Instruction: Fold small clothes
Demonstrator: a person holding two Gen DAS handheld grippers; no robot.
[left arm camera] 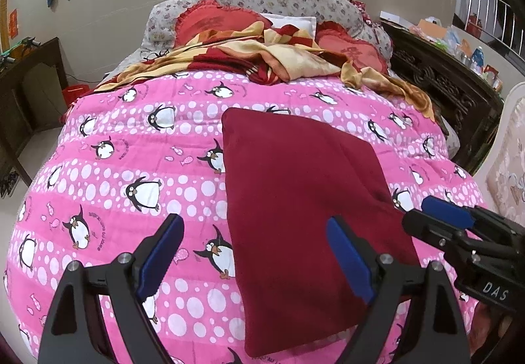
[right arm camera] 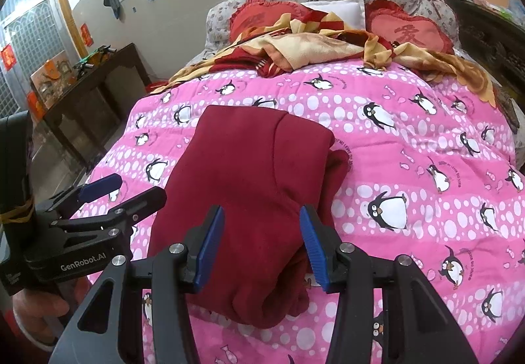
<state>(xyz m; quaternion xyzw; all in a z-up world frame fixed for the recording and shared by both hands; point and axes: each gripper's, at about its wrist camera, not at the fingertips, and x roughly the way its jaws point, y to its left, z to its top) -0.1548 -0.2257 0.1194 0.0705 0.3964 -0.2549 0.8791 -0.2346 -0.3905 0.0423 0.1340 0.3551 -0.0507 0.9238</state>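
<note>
A dark red garment [left arm camera: 295, 209] lies folded in a long rectangle on the pink penguin quilt [left arm camera: 131, 167]. It also shows in the right wrist view [right arm camera: 249, 186], with a thick rolled edge near me. My left gripper [left arm camera: 254, 252] is open and empty, hovering over the garment's near left edge. My right gripper [right arm camera: 261, 242] is open and empty, just above the garment's near end. The right gripper shows in the left wrist view [left arm camera: 426, 219] at the garment's right edge. The left gripper shows in the right wrist view [right arm camera: 131, 190] at the garment's left side.
A red and yellow blanket [left arm camera: 262, 55] and red heart pillows [right arm camera: 407, 29] lie at the bed's head. A dark wooden table [right arm camera: 92, 91] stands left of the bed. A dark carved cabinet [left arm camera: 443, 85] with clutter stands to the right.
</note>
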